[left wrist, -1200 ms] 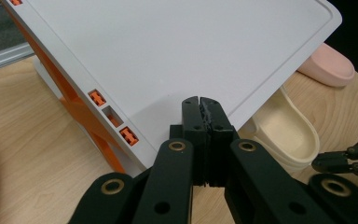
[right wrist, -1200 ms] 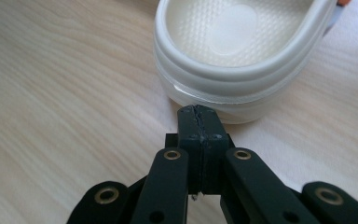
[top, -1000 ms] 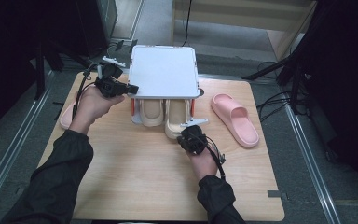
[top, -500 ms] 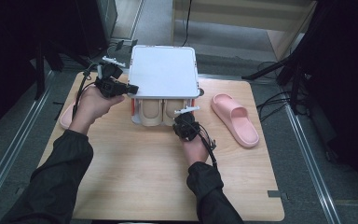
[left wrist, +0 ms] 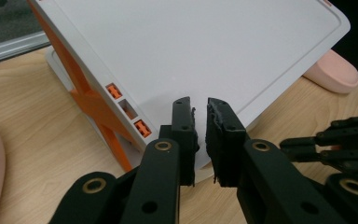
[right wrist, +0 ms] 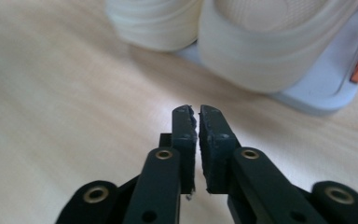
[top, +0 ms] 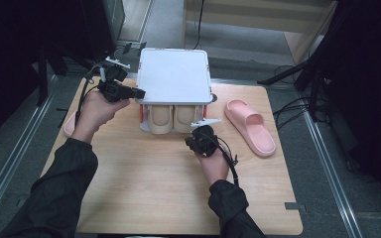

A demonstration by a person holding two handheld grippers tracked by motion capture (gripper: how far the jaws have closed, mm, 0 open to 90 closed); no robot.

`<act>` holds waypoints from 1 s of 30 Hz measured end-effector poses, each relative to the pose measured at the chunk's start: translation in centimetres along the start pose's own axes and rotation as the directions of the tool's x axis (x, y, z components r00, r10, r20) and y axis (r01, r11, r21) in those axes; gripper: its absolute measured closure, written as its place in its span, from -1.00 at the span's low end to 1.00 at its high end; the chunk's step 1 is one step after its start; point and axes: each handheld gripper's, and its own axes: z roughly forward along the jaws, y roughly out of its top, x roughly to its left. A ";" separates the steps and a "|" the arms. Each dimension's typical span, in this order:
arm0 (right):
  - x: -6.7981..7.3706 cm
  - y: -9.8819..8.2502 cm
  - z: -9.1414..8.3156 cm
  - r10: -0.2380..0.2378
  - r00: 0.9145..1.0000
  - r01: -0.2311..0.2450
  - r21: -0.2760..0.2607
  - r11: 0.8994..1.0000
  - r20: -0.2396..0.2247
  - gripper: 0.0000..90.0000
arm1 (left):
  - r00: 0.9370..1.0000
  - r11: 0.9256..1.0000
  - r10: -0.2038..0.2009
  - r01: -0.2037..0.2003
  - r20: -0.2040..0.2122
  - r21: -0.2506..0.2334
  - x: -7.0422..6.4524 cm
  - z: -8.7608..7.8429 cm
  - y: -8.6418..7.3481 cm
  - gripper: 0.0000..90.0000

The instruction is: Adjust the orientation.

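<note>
A white shoe rack point(top: 173, 74) with orange braces point(left wrist: 93, 105) stands at the back of the wooden table. Two beige slippers point(top: 161, 119) sit under its top plate, toes toward me, and show close up as beige slippers point(right wrist: 261, 51). My left gripper point(top: 141, 93) is at the rack's left front corner. Its jaws point(left wrist: 199, 105) have just been opening to a small gap, with nothing between them. My right gripper point(top: 192, 140) hovers just in front of the right beige slipper. Its jaws point(right wrist: 195, 112) have just been opening to a thin slit, also with nothing in it.
A pink slipper point(top: 250, 126) lies on the table right of the rack. Another pink slipper point(top: 69, 124) lies at the left edge, partly hidden by my left hand. Bare wood point(top: 154, 183) spreads in front of the rack. Dark stands and cables surround the table.
My right gripper moved forward to the right beige slipper, then drew back a little toward me. Both grippers' jaws have parted slightly. My left hand has stayed put.
</note>
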 end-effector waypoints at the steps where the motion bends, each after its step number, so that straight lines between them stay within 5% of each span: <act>1: 0.0 -0.2 -0.5 -0.013 1.000 0.014 0.007 1.000 -0.012 0.86 | 1.000 1.000 0.008 -0.008 -0.001 0.003 -0.1 -0.4 -0.1 0.73; 5: 0.4 -1.0 -2.4 -0.081 0.996 0.081 0.005 0.997 -0.043 0.68 | 1.000 1.000 0.002 -0.002 0.008 -0.012 -0.5 -1.9 -0.5 0.56; 13: 0.0 -2.4 -5.5 -0.133 0.982 0.131 -0.030 0.991 -0.131 0.33 | 1.000 1.000 0.010 -0.010 0.000 -0.017 -0.7 -4.3 -2.0 0.13; 30: -2.5 -4.5 -7.1 -0.061 0.974 0.051 -0.050 0.997 -0.218 0.03 | 0.999 0.999 -0.031 0.029 -0.035 -0.041 1.7 -6.4 -6.3 -0.12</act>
